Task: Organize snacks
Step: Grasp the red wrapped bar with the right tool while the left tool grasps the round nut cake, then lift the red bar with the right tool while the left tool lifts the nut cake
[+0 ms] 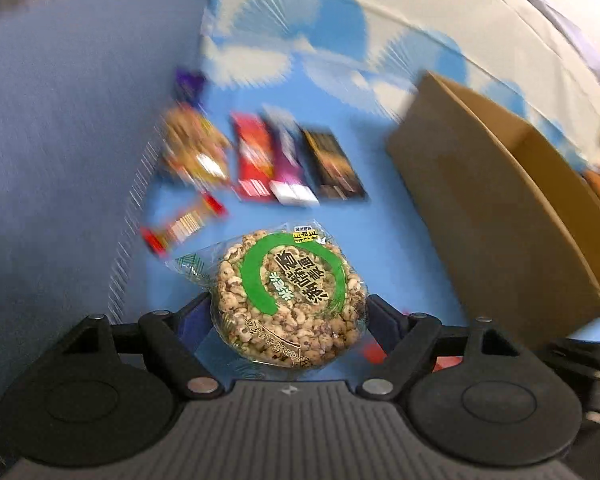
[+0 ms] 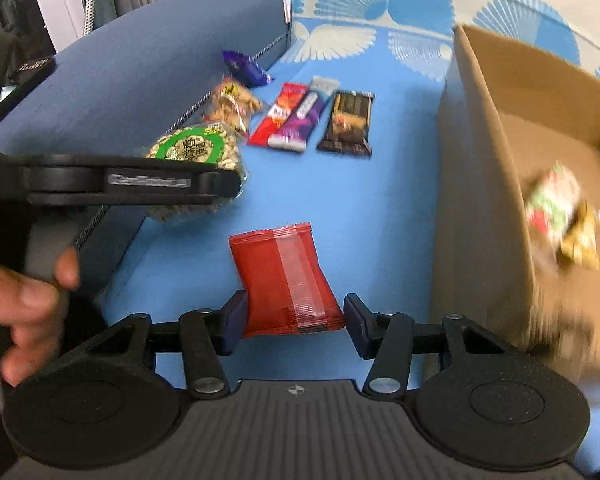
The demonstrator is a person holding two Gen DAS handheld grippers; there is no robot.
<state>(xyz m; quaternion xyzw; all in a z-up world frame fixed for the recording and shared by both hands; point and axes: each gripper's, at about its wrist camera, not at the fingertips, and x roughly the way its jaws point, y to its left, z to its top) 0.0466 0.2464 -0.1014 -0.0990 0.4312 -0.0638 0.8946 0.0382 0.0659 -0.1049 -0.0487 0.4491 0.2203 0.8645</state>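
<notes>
Left wrist: left gripper (image 1: 289,312) holds green-labelled puffed cake (image 1: 290,298) (Chinese print).

blue cushion (image 2: 140,80), patterned sheet (image 2: 360,184) (fan motifs)

Both views bright, even daylight-type light, no hard shadows. Left wrist view: heavy motion blur on bars (image 1: 292,160) and box (image 1: 500,208); round cake pack (image 1: 288,296) stays sharp, slight glare on wrapper. Right wrist view: sharper mid-frame, box (image 2: 484,208) edge smeared. Strong fisheye bending at edges, corners dark.
</notes>
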